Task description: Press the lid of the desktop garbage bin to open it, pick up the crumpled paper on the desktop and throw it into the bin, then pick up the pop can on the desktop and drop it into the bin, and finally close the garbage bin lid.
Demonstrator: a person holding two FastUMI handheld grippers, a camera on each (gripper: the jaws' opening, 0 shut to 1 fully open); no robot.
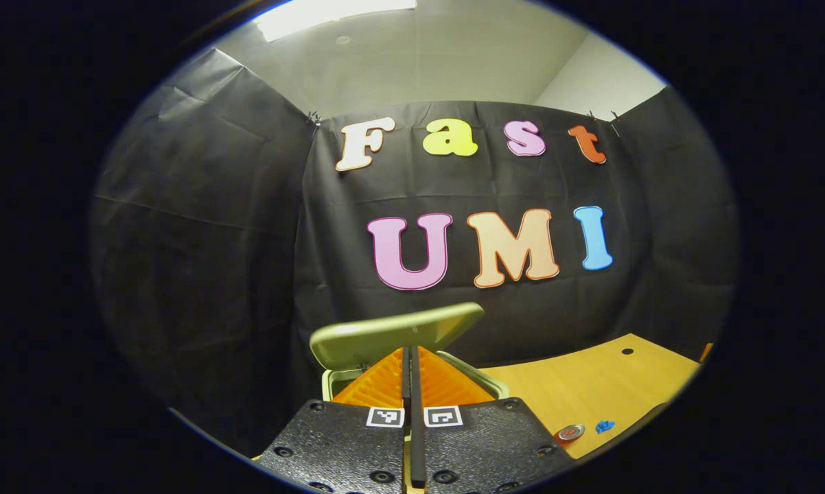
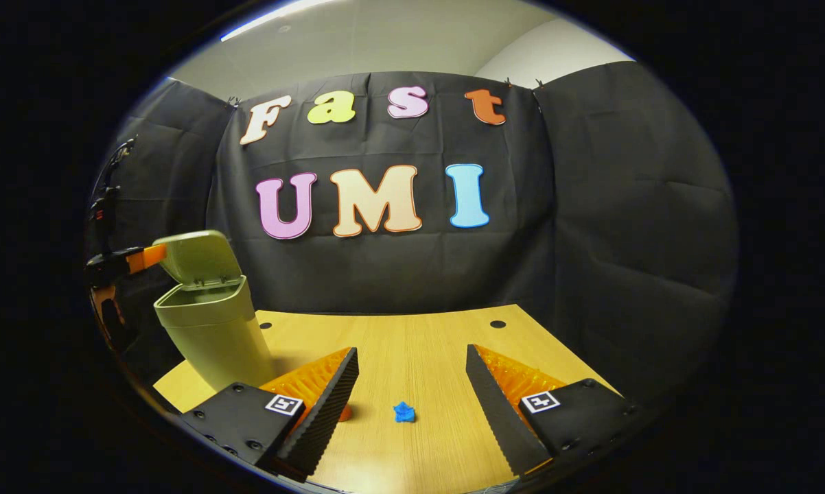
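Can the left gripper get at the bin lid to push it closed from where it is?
Probably yes. The left gripper, fingers together, sits right in front of the raised lid of the bin, with nothing between them. The right gripper is open, off to the side.

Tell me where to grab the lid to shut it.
Take the lid by its raised upper edge, the one farthest from where it meets the bin. It stands tilted open and is a thin plate, so open fingers should straddle that edge. Come from above with the right gripper, which is open, then swing the lid down. A push on top may do as well.
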